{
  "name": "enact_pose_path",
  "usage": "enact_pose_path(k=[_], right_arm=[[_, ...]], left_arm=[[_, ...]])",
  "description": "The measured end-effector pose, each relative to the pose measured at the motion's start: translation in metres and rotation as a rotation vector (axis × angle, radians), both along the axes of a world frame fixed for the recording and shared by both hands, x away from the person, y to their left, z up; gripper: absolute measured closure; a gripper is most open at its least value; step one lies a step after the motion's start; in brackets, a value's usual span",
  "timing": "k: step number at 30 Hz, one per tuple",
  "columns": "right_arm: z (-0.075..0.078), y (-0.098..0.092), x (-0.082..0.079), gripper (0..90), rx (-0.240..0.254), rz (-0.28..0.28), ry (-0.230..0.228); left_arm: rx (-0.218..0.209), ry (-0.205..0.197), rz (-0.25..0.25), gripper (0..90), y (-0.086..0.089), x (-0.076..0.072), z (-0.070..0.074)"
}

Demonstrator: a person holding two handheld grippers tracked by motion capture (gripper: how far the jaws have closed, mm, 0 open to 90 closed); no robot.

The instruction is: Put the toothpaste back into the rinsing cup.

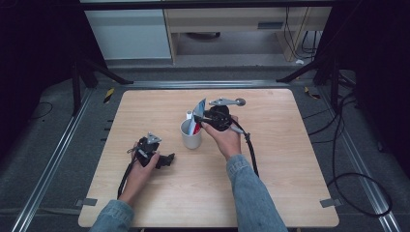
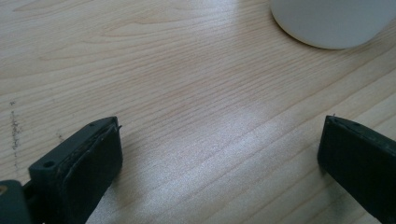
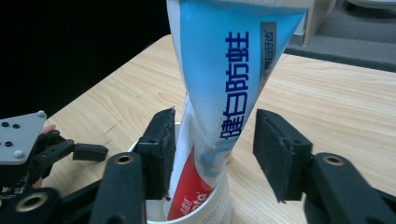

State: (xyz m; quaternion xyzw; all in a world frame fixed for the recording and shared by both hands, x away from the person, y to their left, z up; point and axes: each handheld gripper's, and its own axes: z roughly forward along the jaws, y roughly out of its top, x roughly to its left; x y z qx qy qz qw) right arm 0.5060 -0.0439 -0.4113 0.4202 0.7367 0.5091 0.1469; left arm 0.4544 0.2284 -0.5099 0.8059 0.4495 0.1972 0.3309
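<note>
A blue, white and red toothpaste tube (image 3: 219,107) stands upright in a white cup (image 1: 191,135) near the middle of the wooden counter (image 1: 290,159). The right tool (image 3: 212,154) straddles the tube just above the cup rim, its jaws parted, one pad beside the tube and the other clear of it. The left tool (image 2: 219,154) rests low on the counter, well apart from the cup, jaws wide and holding nothing.

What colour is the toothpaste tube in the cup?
The toothpaste tube is light blue and white, with dark blue writing and red at the bottom. The right gripper view shows it best.
</note>
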Motion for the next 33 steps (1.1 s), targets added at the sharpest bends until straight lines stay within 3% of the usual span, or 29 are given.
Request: enact_pose_path(k=[14,20,33], right_arm=[[0.0019,0.0027,-0.0003,20.2,-0.017,-0.069,-0.026],[0.0023,0.0029,-0.0008,13.7,-0.033,-0.088,-0.026],[0.0081,0.0048,-0.0097,9.2,-0.050,-0.092,-0.066]], left_arm=[[-0.002,-0.001,0.002,0.0,-0.0002,0.0000,-0.0001],[0.000,0.000,0.000,0.0,0.0000,0.0000,0.0000],[-0.002,-0.001,0.002,0.0,-0.0002,0.0000,-0.0001]])
